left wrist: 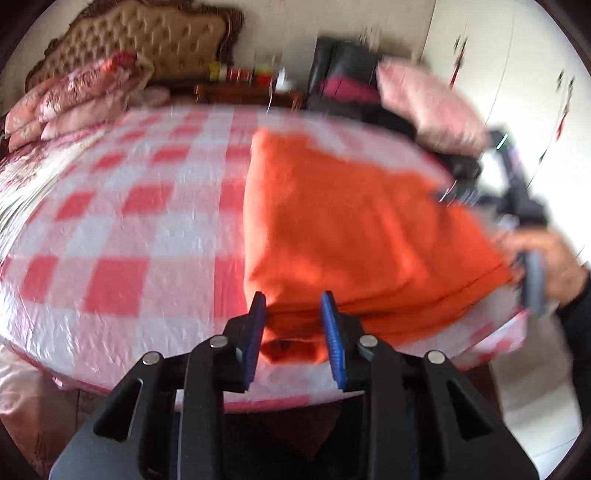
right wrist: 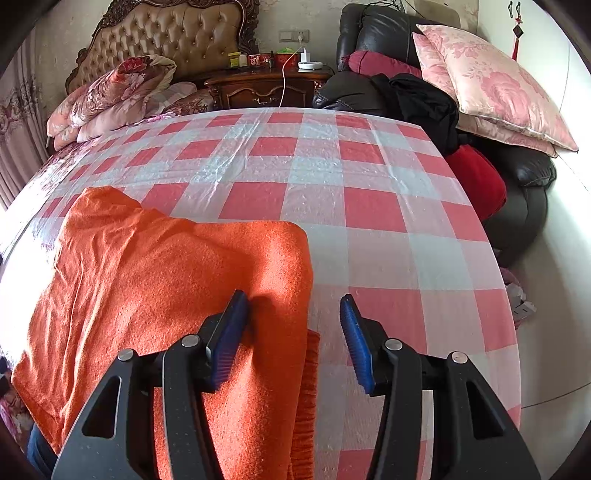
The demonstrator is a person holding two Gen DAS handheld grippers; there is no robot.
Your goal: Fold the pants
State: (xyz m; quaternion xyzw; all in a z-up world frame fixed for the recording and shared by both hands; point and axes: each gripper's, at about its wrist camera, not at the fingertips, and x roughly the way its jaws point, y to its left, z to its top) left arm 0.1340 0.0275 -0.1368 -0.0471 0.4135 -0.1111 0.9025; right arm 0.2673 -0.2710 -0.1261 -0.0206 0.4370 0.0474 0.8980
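Observation:
The orange pants [left wrist: 351, 221] lie folded into a thick rectangle on the red-and-white checked bed cover [left wrist: 129, 221], near its front edge. My left gripper [left wrist: 293, 306] stands partly open at the pants' near left corner, with a bunched fold of cloth between its blue pads; the picture is blurred. In the right wrist view the pants [right wrist: 166, 277] fill the lower left. My right gripper [right wrist: 291, 306] is open over their right edge, its left finger over the cloth and its right finger over the bare cover [right wrist: 369, 206]. A person's hand [left wrist: 554, 258] holds that gripper at the right.
Floral bedding [right wrist: 110, 96] is piled by the tufted headboard [right wrist: 173, 33]. A wooden nightstand [right wrist: 266, 88] stands behind the bed. To the right, a black leather chair [right wrist: 524, 206] carries a pink pillow [right wrist: 491, 92], dark clothes and a red cushion [right wrist: 476, 184].

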